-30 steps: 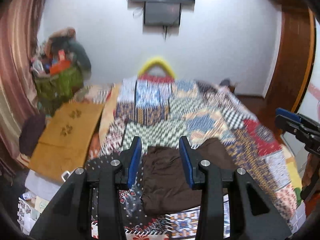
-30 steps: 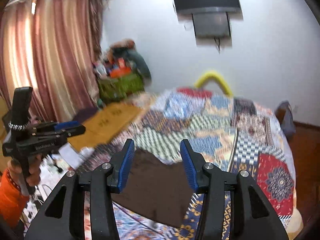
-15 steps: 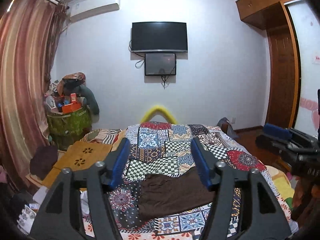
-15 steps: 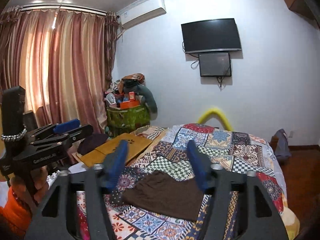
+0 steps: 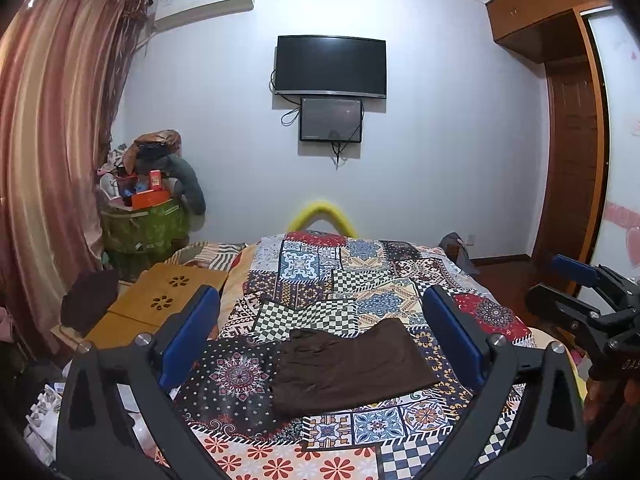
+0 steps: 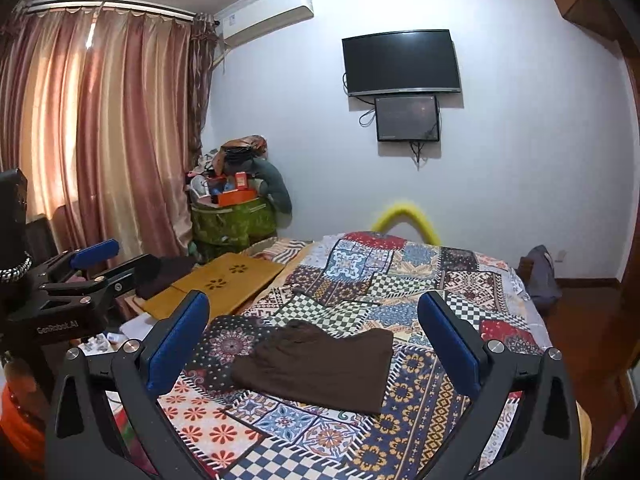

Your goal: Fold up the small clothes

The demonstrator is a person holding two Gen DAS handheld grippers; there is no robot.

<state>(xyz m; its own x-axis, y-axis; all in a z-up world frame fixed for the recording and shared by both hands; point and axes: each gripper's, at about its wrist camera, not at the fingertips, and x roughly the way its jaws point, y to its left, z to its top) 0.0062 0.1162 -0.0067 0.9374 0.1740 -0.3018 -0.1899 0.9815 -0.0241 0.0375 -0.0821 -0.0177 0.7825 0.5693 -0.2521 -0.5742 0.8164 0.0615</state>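
Note:
A folded dark brown garment lies flat on the patchwork bedspread, near its front edge. My left gripper hovers in front of and above the garment. Its jaws are opening wide and hold nothing. My right gripper hangs likewise above the near edge of the bed, its jaws opening wide with nothing between them. Each gripper also shows in the other's view: the right gripper at the right edge, the left gripper at the left edge, held by a hand in an orange sleeve.
A wooden lap desk lies left of the bed. Behind it stands a green basket piled with clutter. Curtains hang at the left, a TV on the far wall. A wooden door is at the right.
Both grippers drew back and up from the brown garment and tilted upward. Their jaws spread from narrow to wide. The garment stays on the bed.

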